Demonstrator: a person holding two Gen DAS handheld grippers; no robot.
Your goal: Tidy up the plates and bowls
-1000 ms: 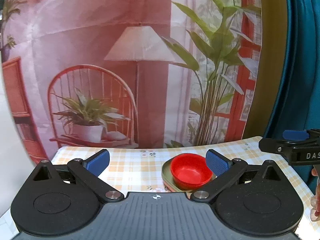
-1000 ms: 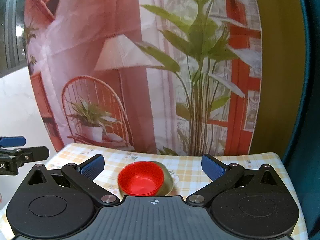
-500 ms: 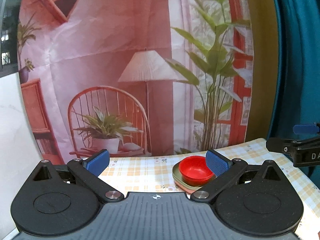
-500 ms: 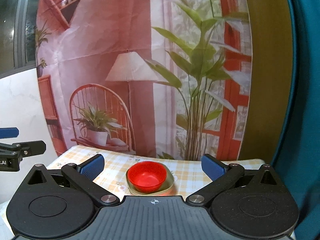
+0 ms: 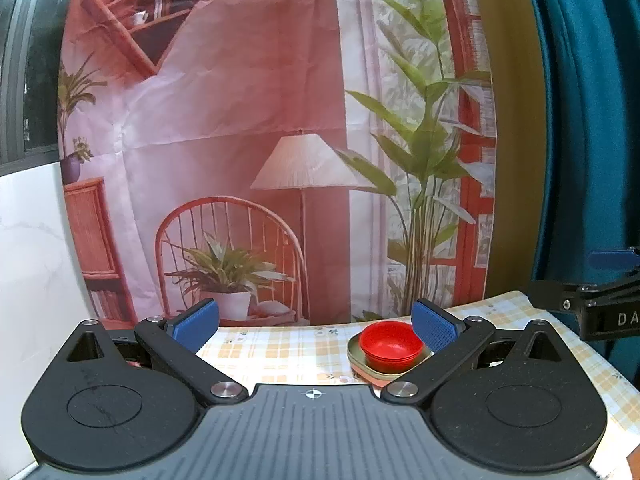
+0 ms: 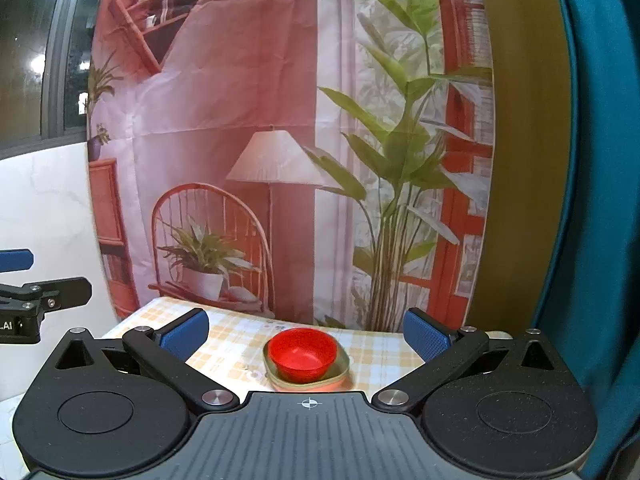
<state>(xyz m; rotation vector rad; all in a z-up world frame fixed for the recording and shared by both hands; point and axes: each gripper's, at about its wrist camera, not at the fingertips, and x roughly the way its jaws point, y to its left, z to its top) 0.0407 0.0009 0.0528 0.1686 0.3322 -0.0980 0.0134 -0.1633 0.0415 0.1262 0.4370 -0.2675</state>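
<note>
A red bowl point(image 5: 391, 345) sits stacked in an olive-green plate point(image 5: 362, 369) on the checked tablecloth; both show in the right wrist view too, the bowl point(image 6: 302, 351) and the plate point(image 6: 344, 365). My left gripper point(image 5: 316, 322) is open and empty, held back from the table with the bowl near its right finger. My right gripper point(image 6: 306, 330) is open and empty, with the stack centred far ahead between its fingers. Each gripper shows at the edge of the other's view.
The small table point(image 5: 280, 350) with a yellow checked cloth stands against a printed backdrop point(image 5: 280, 140) of a chair, lamp and plants. A teal curtain point(image 5: 592, 120) hangs at the right. A white wall point(image 6: 44, 208) is at the left.
Both grippers have drawn back and up from the table, so the bowl and plate look smaller and farther away. Both stay open and empty.
</note>
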